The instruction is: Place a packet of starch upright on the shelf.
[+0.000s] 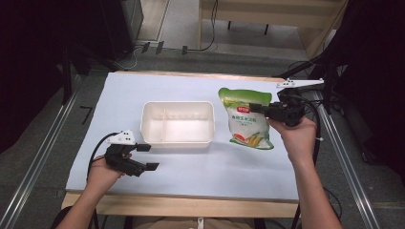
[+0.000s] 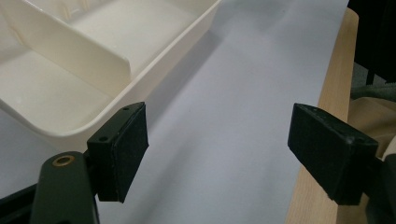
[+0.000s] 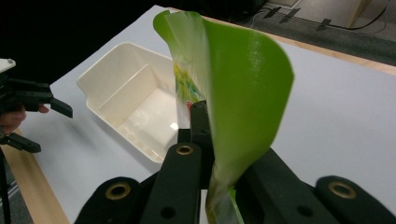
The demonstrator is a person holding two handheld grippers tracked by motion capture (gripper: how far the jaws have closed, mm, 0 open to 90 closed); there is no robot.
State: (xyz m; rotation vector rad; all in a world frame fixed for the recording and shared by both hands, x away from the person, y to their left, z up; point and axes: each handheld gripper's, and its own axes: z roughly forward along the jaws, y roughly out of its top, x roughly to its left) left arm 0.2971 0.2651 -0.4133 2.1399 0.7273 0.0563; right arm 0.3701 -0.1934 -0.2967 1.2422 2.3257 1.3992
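Observation:
A green snack bag (image 1: 246,121) with a corn picture hangs above the white sheet, right of a white two-compartment tray (image 1: 176,138). My right gripper (image 1: 256,108) is shut on the bag's right edge, and the bag (image 3: 238,79) curls up from between the closed jaws (image 3: 208,140). Beyond it lies the tray (image 3: 107,79). My left gripper (image 1: 144,157) stands open near the front left, just in front of the tray's near left corner. Nothing lies between its pads (image 2: 123,149), and the tray (image 2: 154,70) is at the upper left of that view.
A white sheet (image 1: 143,86) covers the wooden table, whose bare front edge (image 1: 181,205) runs along the person's side. Metal rails flank the table left and right. Cables and furniture legs lie on the floor behind the far edge.

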